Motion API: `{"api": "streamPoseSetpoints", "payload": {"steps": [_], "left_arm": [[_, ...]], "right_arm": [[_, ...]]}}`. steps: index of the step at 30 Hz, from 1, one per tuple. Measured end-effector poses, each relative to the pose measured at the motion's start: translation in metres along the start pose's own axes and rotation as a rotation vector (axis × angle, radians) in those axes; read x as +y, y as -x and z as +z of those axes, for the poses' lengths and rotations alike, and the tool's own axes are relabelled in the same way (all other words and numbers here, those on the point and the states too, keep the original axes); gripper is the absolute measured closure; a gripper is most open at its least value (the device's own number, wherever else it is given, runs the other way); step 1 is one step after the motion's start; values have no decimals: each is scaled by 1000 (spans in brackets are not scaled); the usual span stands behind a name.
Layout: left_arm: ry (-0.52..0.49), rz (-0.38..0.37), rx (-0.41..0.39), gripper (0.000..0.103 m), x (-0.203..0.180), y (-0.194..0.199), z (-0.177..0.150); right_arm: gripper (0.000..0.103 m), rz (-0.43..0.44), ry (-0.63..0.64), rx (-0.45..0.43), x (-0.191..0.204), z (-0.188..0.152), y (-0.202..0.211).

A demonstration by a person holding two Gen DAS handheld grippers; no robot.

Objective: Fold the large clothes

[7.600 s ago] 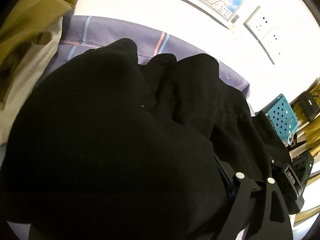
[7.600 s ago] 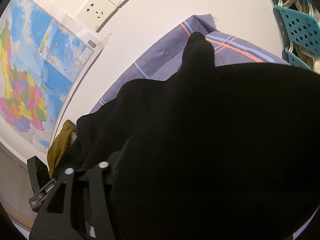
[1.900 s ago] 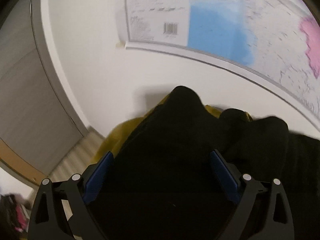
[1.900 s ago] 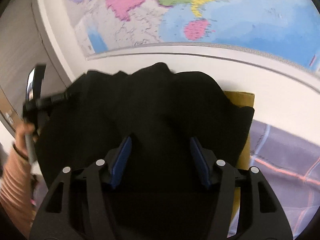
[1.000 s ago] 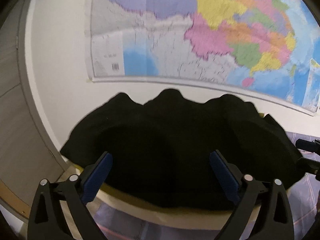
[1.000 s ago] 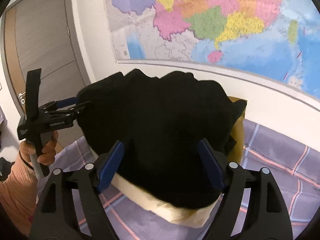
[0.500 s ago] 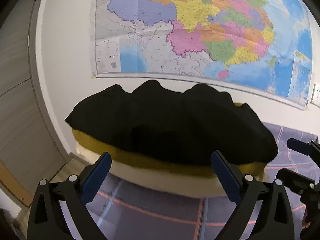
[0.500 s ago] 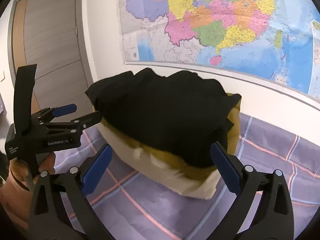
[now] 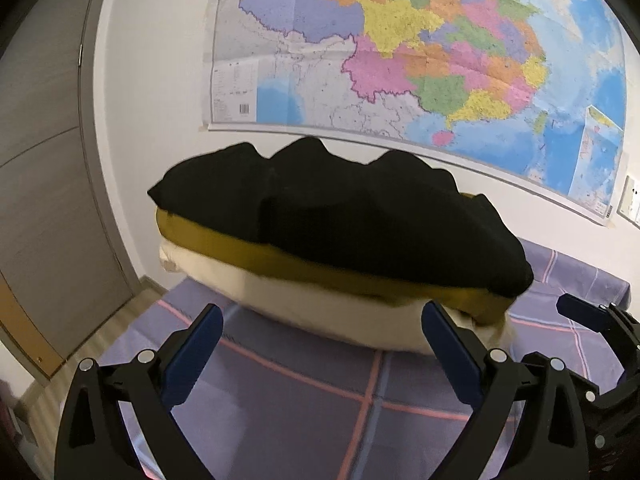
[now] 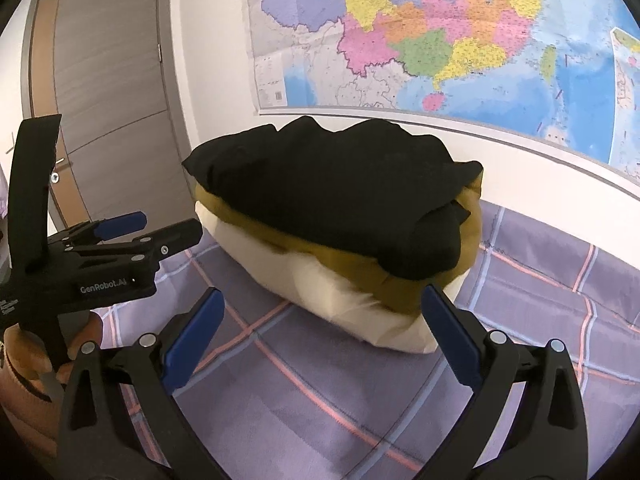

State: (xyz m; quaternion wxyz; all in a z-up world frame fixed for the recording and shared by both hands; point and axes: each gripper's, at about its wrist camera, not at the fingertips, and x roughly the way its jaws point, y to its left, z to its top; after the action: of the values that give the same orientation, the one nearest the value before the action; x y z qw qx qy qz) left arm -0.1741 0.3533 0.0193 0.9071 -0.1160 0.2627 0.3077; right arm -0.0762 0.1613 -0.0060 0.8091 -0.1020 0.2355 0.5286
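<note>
Black hand-held gripper (image 10: 320,320) wide open, empty

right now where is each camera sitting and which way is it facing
Left wrist: on the left gripper, looking slightly down over the checked sheet at the clothes stack and wall map; its open fingers frame the view, the right gripper at the right edge.
Right wrist: on the right gripper, facing the same stack from further right; open fingers, plus the left gripper and a hand.
Shared: stack, map, sheet, door.
</note>
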Motion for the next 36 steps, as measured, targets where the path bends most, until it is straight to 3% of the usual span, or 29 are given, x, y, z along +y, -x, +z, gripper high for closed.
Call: {"api": "streamPoseSetpoints", "payload": {"steps": [11,36], "left_arm": [[38,97,48,7,2,11,-22],[22,78,54,7,-7,20,-28]], "right_arm": [[6,1,-2,8,5,-13,9],[6,-2,-31,15,6,-23,20]]}}
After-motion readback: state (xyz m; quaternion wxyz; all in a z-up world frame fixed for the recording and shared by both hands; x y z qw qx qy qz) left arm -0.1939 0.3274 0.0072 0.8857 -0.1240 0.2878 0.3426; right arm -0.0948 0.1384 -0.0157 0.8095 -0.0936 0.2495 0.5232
